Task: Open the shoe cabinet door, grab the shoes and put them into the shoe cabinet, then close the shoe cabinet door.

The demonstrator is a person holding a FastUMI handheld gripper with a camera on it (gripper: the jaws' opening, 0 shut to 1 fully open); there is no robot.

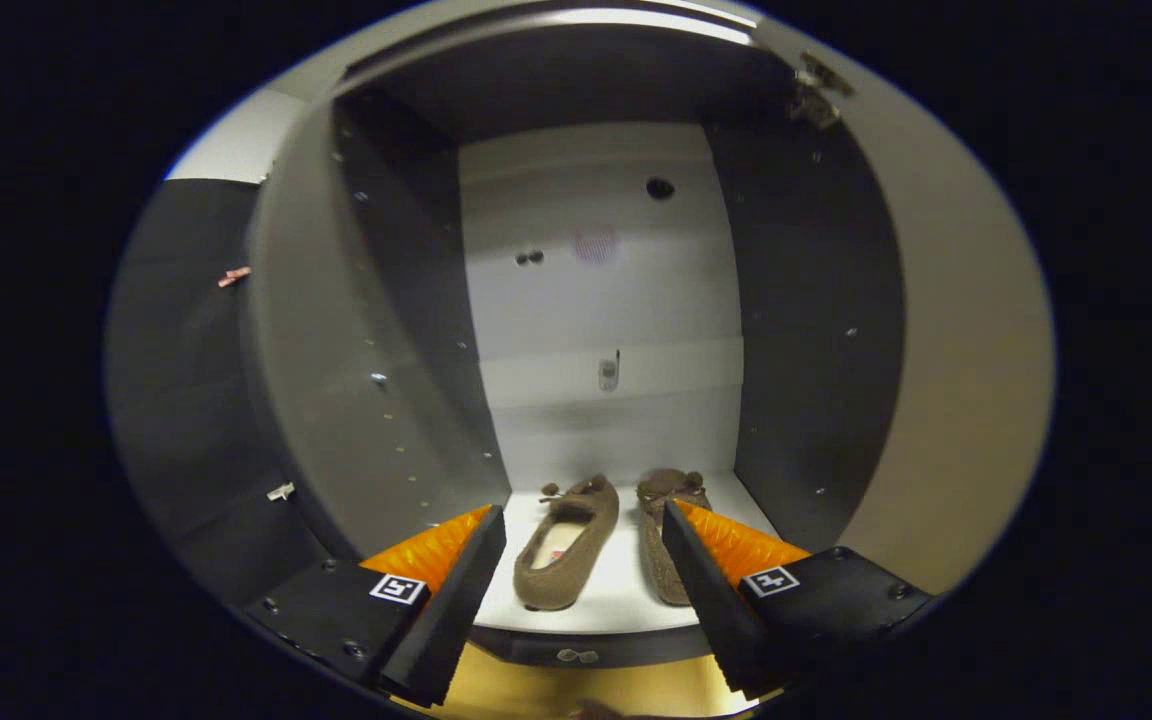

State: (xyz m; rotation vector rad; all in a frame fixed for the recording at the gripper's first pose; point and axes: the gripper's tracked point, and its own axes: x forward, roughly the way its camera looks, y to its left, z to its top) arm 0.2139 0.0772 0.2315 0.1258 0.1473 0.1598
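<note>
Gripper fingers stand spread apart and hold nothing, hovering at the cabinet's front edge. Both brown slippers, the left one and the right one, lie side by side on the white bottom shelf of the shoe cabinet, toes toward the back panel. The remaining step looks like closing: you should back straight out, then reach for the open door swung out to the right and push it along its free edge.

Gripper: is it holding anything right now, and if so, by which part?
Nothing. The gripper is open, fingers apart; both shoes lie on the cabinet floor beyond them.
</note>
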